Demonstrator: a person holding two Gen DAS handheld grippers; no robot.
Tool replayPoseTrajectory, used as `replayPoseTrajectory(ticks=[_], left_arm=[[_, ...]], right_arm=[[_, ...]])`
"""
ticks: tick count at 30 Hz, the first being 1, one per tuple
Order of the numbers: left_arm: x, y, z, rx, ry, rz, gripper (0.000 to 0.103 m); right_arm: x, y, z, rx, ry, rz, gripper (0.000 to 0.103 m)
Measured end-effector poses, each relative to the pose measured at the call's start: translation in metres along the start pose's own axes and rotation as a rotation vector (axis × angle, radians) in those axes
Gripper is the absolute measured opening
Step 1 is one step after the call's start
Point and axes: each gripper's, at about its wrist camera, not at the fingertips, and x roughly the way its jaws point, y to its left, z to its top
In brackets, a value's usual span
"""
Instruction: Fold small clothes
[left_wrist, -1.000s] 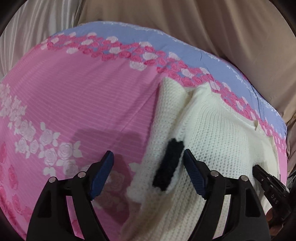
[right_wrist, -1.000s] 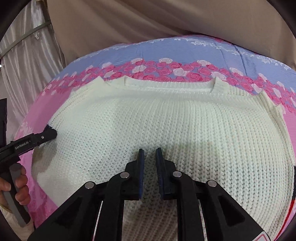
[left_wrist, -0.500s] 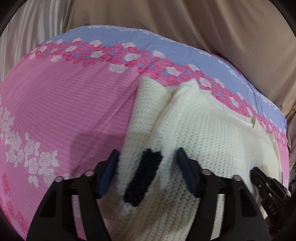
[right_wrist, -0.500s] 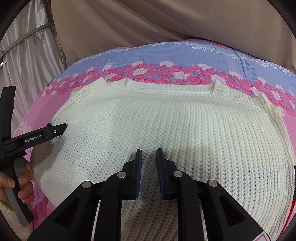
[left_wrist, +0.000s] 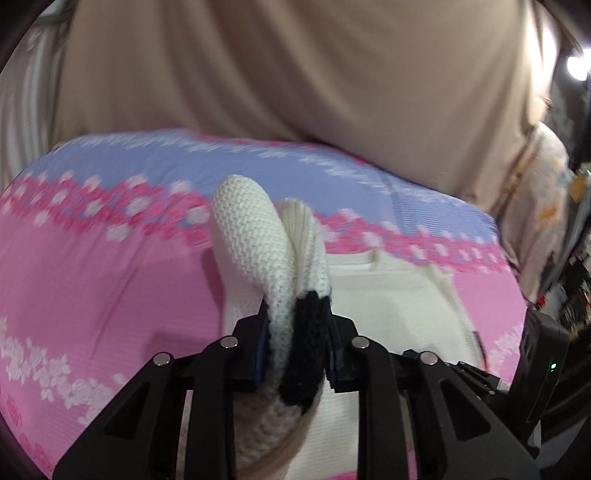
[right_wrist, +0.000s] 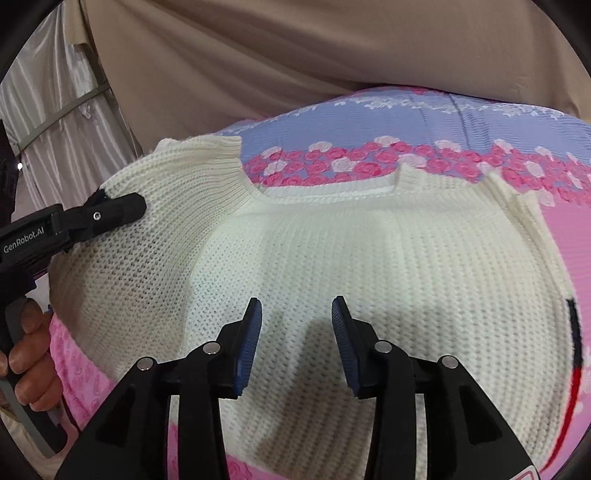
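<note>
- Black, angular plastic makes up the left gripper, whose blue ribbed pads have just been closing and now pinch the sleeve of the sweater at its black knitted cuff.
- Lifted off the bed, that sleeve curls upward in a rounded loop, showing a fine pebbly stitch on one side and a ribbed band on the other.
- Matching black plastic forms the right gripper; its jaws have just been opening and stand apart above the sweater's body, with nothing between the blue pads.
- Cream, chunky knit with neat vertical rows, the sweater lies spread on the bed, its ribbed neckline at the far edge.
- On the left of the right wrist view, the left gripper's tip holds the raised sleeve, and a hand wraps its grey handle.
- Thin dark and red stripes run along the sweater's right edge.
- Pink bedsheet, lightly ribbed, carries printed roses and a lilac-blue band farther back.
- Beige curtain fabric hangs in soft folds behind the bed.
</note>
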Motion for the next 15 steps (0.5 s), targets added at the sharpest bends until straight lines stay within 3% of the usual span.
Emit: replayPoseTrajectory(ticks=[6,7,8,11,14,15], left_arm=[[0.038,-0.089,-0.006,0.134,0.074,-0.148,0.016],[0.051,-0.103,-0.011,0.154,0.102,-0.163,0.002],[0.063,-0.113,-0.017,0.164,0.135,-0.180,0.000],[0.097,-0.140,-0.038,0.199,0.241,-0.184,0.000],[0.085,-0.147,-0.045,0.212,0.229,-0.198,0.001],[0.073,-0.144,-0.043,0.210,0.210,-0.210,0.010]], right_arm=[[-0.057,-0.057,-0.023,0.115,-0.068,-0.107,0.042],[-0.064,-0.067,-0.028,0.138,-0.071,-0.129,0.042],[-0.069,-0.075,-0.031,0.158,-0.072,-0.143,0.042],[-0.081,-0.099,-0.042,0.219,-0.070,-0.172,0.042],[-0.093,-0.109,-0.046,0.240,-0.080,-0.184,0.043],[-0.097,-0.110,-0.045,0.237,-0.086,-0.187,0.045]])
